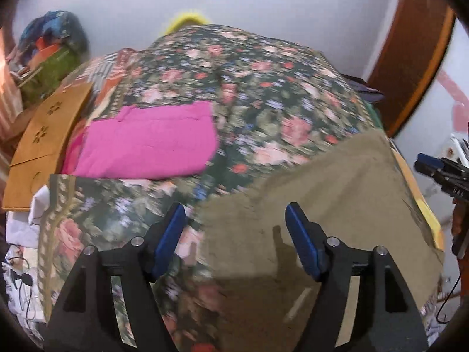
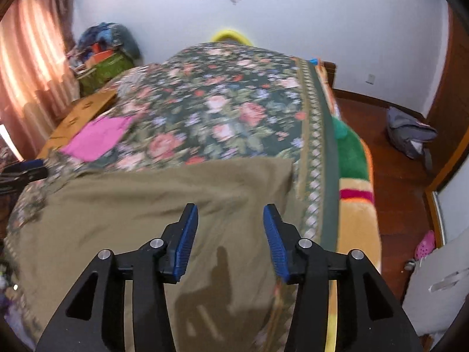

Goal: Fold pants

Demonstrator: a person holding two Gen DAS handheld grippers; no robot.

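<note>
Olive pants are spread flat on the floral bedspread, folded pink cloth far left; left gripper and right gripper are held above, fingers apart, nothing gripped.

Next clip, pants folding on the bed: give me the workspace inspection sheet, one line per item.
Surface: bed under a floral bedspread, motion-blurred.
Job's things: olive pants spread flat at the near edge; folded pink garment further back on the left.
Clutter: wooden board at the bed's left edge; bundle of bags in the far corner.
Grippers: left tongs open, nothing between them; right tongs open above the pants, nothing held.
Cables: thin black cable at the right edge of the left view.
Surroundings: curtain, grey bag on the wooden floor, white wall.
</note>
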